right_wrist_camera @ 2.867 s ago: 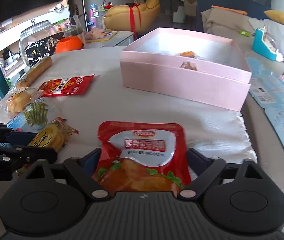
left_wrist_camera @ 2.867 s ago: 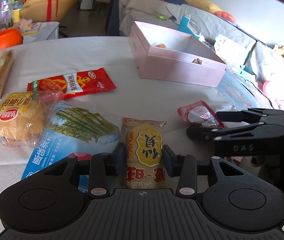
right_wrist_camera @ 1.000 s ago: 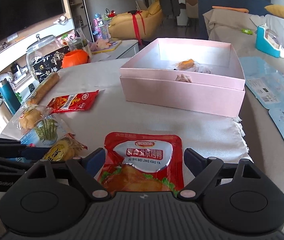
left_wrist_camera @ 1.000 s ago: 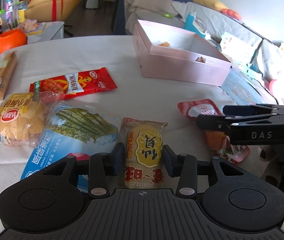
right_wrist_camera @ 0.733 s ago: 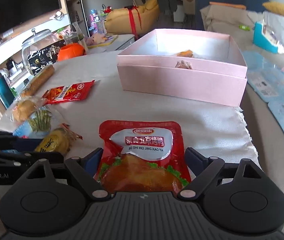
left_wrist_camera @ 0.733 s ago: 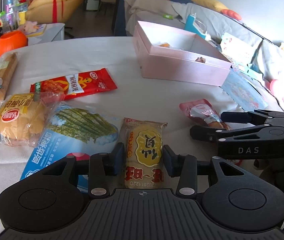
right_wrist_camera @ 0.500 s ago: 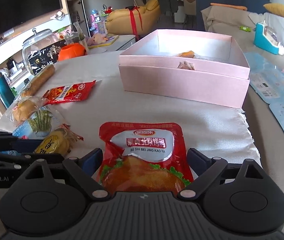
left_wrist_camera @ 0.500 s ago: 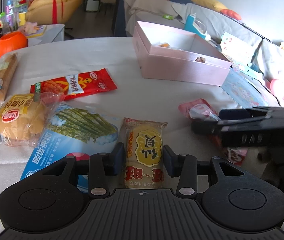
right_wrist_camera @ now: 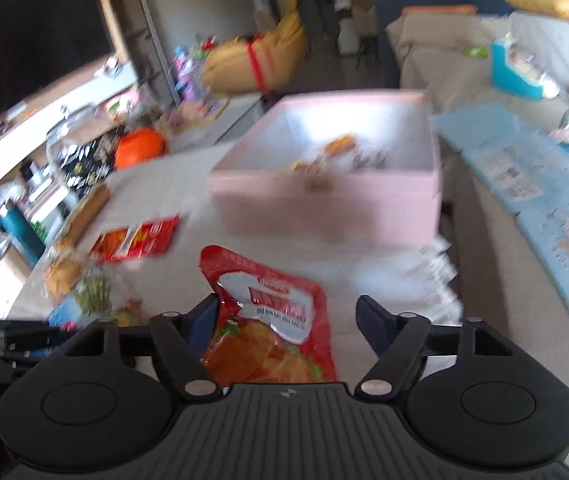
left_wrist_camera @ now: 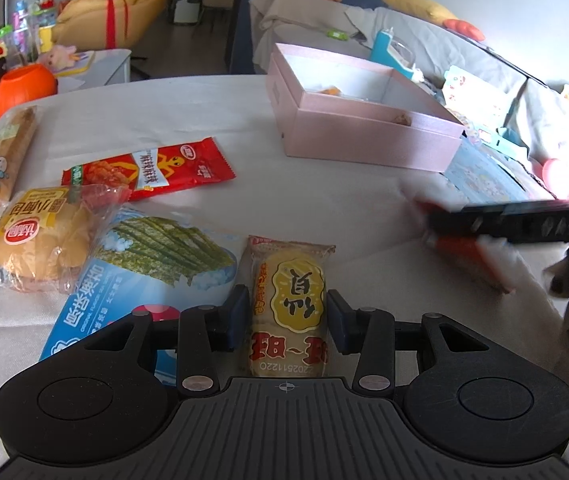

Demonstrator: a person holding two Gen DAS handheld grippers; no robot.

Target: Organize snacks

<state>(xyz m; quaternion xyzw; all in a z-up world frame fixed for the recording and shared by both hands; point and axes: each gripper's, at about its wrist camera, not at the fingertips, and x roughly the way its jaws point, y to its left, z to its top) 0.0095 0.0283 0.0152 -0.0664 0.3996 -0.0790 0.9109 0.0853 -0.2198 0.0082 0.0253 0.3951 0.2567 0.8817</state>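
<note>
While closing, right gripper (right_wrist_camera: pixel 286 320) fingers flank the tilted red pouch (right_wrist_camera: pixel 272 320).

Right gripper (right_wrist_camera: pixel 286 320) jaws closing around crumpled red foil snack pouch (right_wrist_camera: pixel 272 320); left pad touching it, right pad clear. Open pink cardboard box (right_wrist_camera: pixel 324 208) ahead on white tablecloth (right_wrist_camera: pixel 396 276). Frame motion-blurred.

An orange pumpkin-shaped pot (left_wrist_camera: pixel 24 88) sits beyond the white tablecloth (left_wrist_camera: pixel 156 120) (near a yellow armchair (left_wrist_camera: pixel 112 16) tied with red ribbon).
</note>
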